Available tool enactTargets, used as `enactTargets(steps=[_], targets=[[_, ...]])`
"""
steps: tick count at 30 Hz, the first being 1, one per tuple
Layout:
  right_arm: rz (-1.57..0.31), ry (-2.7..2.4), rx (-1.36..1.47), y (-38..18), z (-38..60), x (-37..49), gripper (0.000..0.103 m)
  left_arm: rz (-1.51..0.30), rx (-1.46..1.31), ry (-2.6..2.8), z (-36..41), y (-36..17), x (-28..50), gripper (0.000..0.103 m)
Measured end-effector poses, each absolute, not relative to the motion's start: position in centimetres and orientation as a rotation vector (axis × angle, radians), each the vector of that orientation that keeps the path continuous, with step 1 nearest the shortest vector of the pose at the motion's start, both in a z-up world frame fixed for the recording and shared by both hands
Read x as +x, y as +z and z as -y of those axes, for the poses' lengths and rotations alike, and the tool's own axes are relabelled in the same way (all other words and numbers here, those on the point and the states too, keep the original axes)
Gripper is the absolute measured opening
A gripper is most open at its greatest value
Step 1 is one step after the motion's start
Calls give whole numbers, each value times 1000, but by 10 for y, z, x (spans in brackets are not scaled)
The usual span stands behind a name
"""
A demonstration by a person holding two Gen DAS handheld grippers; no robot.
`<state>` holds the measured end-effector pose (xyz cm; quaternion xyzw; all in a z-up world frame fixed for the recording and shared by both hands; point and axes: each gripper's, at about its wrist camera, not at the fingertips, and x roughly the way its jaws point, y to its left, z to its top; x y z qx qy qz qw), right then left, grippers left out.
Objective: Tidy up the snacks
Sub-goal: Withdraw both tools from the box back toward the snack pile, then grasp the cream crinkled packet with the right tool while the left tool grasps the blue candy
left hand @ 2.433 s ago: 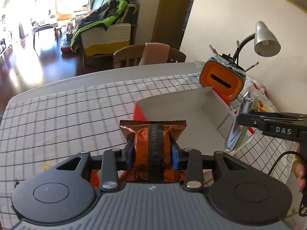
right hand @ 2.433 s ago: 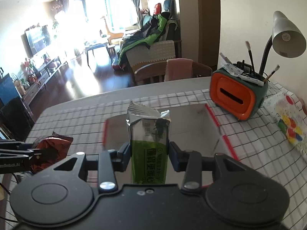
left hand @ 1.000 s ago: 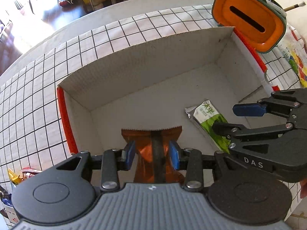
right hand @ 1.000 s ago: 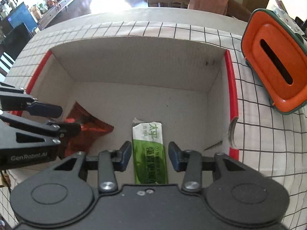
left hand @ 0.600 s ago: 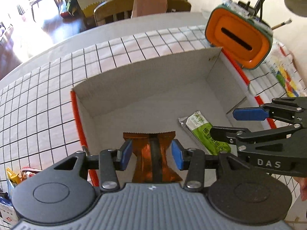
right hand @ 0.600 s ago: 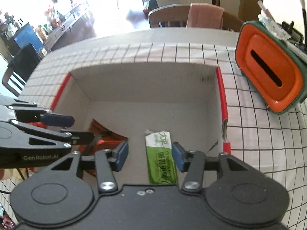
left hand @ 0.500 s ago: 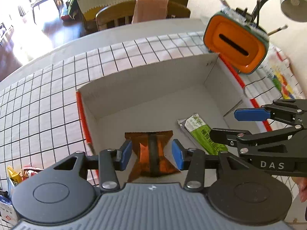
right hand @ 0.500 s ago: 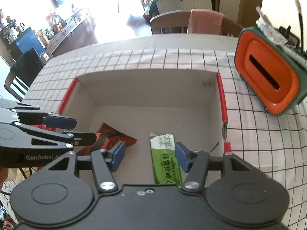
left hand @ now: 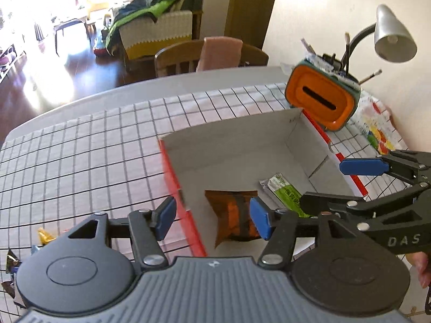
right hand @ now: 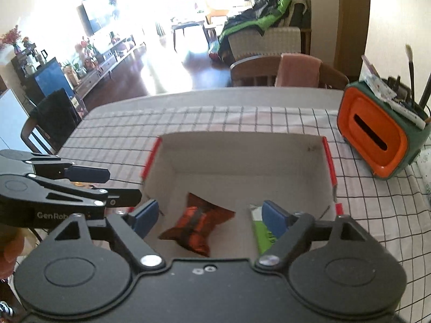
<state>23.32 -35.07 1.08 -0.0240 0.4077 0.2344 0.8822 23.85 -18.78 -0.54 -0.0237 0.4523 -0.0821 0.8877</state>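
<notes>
Both tools hang spread and empty above the cardboard box. The left gripper straddles the box's red 9 o'clock wall. The orange snack packet lies on the box floor; at its 3 o'clock lies the green snack packet, partly hidden behind the right gripper.

Bright sun pours onto the dark shiny wood floor behind the checked-cloth tabletop, past a brown wooden chair with a pink towel, a pale armchair piled with green clothes, and a cream wall.
</notes>
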Motion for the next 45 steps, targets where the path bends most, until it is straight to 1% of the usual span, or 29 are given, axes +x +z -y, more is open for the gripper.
enactTargets(steps=[2,5,9,11,14,18,21,26,27,31,33,40,45], targets=[[-835,495,-41,15,342,225,91,-922,-53,-169,177,-2,230,62],[-819,497,-26,19,328,214,95,-897,-51,-166,160,3,216,63],[-799,492,-12,19,309,198,98,-867,-58,-166,137,8,197,70],[-791,484,-15,19,298,190,101,-846,-60,-157,125,10,186,70],[-780,484,-15,18,281,179,102,-819,-52,-142,106,12,172,70],[-780,492,-21,14,258,168,102,-793,-64,-146,77,13,152,80],[-782,500,-15,9,244,159,103,-779,-62,-133,56,12,139,84],[-804,511,-15,-2,219,149,103,-739,-73,-117,20,9,119,85],[-810,512,-17,-5,214,147,103,-725,-77,-115,13,9,115,87],[-834,524,-16,-18,196,142,103,-707,-93,-108,-20,4,102,89],[-849,535,-31,-24,186,136,103,-710,-97,-103,-34,-1,98,93],[-923,575,-75,-53,154,122,103,-770,-89,-71,-73,-31,90,94],[-939,667,-175,-73,129,112,103,-821,-99,-62,-89,-55,86,94]])
